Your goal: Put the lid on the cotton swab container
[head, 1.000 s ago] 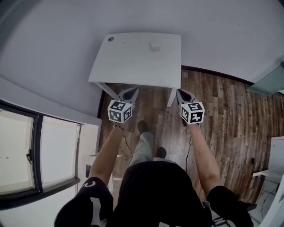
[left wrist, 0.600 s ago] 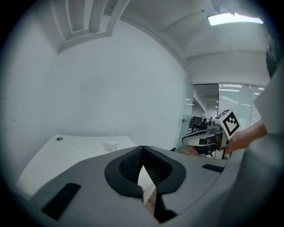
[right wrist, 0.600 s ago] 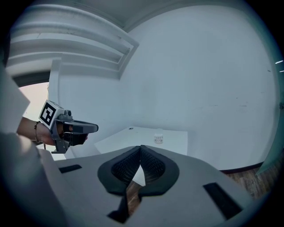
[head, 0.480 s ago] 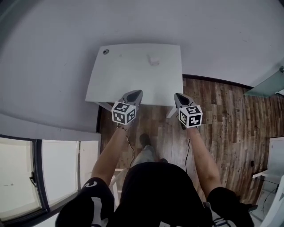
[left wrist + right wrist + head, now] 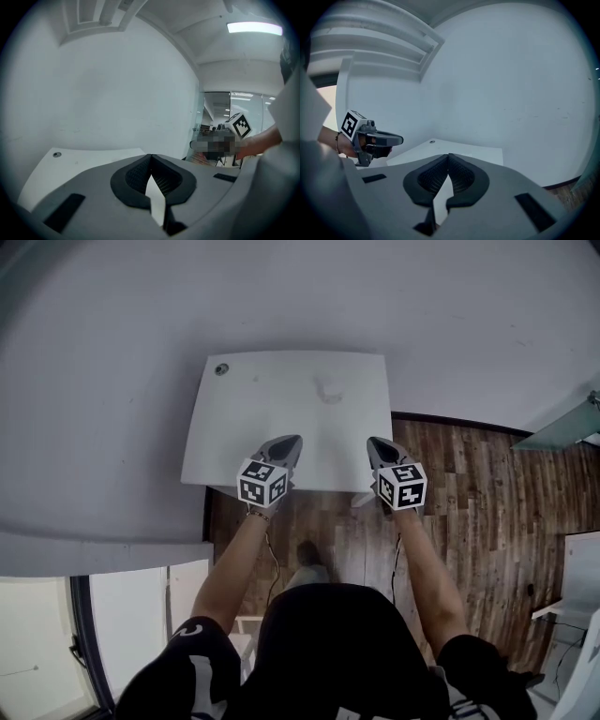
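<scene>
1. Both jaws of the left tongs (image 5: pixel 290 441) are pressed together, with nothing between them. They sit over the near edge of the counter (image 5: pixel 234 418).
2. The right tongs (image 5: pixel 373 442) are likewise closed and empty, level with the left.
3. The cotton swab container (image 5: pixel 328 390) is a faint pale blur toward the far edge of the counter, well ahead of both tongs. The lid is not discernible.

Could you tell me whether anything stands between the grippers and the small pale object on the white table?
Nothing visible does. The white rectangular table is bare between the left gripper, the right gripper and the small pale object; a small dark round spot sits off at its far-left corner.
</scene>
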The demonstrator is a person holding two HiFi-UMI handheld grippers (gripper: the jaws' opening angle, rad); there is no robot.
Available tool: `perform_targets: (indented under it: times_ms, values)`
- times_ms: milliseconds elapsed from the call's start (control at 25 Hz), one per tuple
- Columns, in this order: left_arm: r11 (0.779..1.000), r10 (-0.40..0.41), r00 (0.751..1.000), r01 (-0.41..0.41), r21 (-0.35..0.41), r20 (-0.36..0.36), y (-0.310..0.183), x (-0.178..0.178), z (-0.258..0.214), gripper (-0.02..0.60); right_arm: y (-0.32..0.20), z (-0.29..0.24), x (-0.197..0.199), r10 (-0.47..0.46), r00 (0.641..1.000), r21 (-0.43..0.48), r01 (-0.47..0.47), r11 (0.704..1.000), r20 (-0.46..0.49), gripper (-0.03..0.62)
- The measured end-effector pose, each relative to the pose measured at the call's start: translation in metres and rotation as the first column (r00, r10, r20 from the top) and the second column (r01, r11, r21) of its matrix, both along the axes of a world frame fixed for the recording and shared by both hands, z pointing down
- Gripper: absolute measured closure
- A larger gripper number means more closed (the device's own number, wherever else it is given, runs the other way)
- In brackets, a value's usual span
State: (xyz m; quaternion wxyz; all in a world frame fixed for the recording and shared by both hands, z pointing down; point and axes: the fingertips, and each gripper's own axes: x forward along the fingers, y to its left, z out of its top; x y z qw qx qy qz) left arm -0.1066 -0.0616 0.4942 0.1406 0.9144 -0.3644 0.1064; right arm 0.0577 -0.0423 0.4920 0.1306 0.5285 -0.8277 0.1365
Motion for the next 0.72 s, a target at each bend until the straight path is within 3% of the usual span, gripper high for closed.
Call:
perform_targets:
  times_ms: [400, 720]
  values:
    - [0.999, 0.036, 0.999, -0.036, -0.014, 0.004, -0.045, 0.012, 0.005, 0.555, -0.042, -0.001, 0.006, 0.021, 1.000, -0.003, -0.021, 1.000, -0.006, 0.582]
    - [1.000, -0.020, 0.999, 0.021, -0.017, 0.037, -0.090, 0.039, 0.007, 0.555, -0.103, -0.002, 0.031, -0.036, 0.999, 0.015, 0.036, 0.999, 0.021, 0.582]
